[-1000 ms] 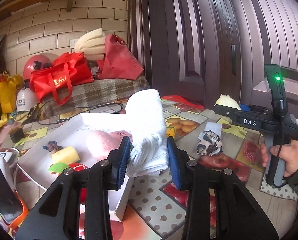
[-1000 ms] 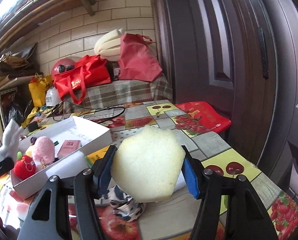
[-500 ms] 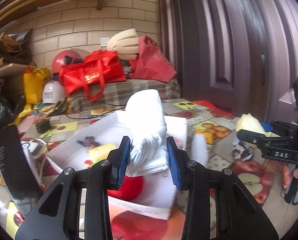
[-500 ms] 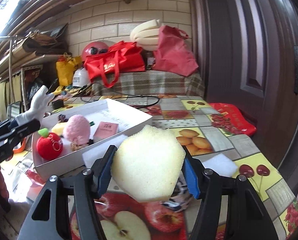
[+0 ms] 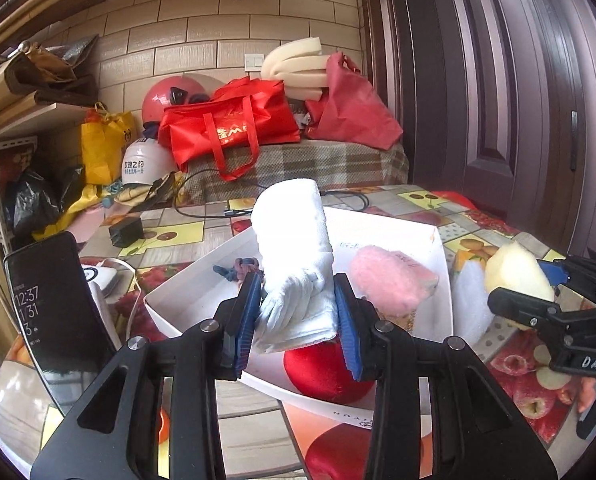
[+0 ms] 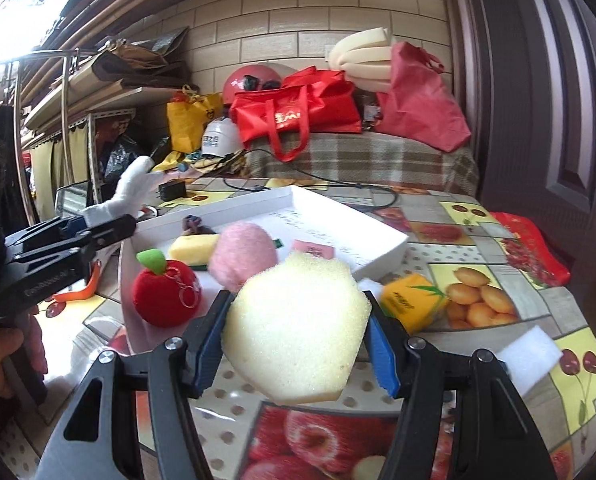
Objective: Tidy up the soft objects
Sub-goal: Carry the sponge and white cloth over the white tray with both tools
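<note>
Foam sponge [image 6: 295, 326] compressing lightly in right gripper [image 6: 298, 344]; left gripper [image 5: 298, 320] pinching limp white glove [image 5: 293, 264], box [image 5: 438, 240] at 12 o'clock.

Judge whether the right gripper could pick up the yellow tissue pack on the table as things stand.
Probably not yet: the right gripper is shut on the yellow sponge, so its jaws are full. The tissue pack lies uncovered beside the white box, nothing blocking it.
</note>
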`<move>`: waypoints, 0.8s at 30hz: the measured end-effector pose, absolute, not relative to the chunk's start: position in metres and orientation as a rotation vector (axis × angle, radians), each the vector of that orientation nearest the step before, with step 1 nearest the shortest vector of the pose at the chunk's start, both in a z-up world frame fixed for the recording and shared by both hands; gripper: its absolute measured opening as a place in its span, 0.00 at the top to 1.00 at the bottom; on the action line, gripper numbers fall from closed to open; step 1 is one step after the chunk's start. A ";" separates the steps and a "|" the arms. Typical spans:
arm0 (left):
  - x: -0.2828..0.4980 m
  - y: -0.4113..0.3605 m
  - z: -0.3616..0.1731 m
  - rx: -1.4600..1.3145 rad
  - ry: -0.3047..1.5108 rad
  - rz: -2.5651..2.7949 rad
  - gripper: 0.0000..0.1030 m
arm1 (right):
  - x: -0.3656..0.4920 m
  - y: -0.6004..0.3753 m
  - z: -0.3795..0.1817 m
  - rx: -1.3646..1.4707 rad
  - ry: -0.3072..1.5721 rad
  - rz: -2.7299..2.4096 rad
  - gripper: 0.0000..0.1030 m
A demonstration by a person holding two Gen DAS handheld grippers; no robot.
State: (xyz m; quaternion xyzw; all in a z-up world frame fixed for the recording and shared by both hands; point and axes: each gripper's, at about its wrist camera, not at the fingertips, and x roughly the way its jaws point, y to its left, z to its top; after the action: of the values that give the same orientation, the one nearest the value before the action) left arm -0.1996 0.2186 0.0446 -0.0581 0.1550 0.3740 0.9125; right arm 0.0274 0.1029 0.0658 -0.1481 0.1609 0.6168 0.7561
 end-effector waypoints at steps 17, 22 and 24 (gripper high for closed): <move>-0.158 0.281 0.032 -0.239 0.491 0.765 0.65 | 0.016 0.193 0.048 -0.358 0.600 1.489 0.40; -0.144 0.298 0.031 -0.255 0.511 0.799 0.65 | 0.031 0.218 0.047 -0.334 0.612 1.388 0.40; -0.139 0.304 0.030 -0.258 0.524 0.806 0.65 | 0.039 0.223 0.048 -0.305 0.619 1.346 0.40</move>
State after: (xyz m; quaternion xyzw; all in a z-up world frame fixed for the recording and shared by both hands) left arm -0.1393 0.3042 0.0305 -0.1239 0.2511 0.3864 0.8788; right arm 0.0390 0.2228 0.0478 -0.1384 0.2806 0.6106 0.7275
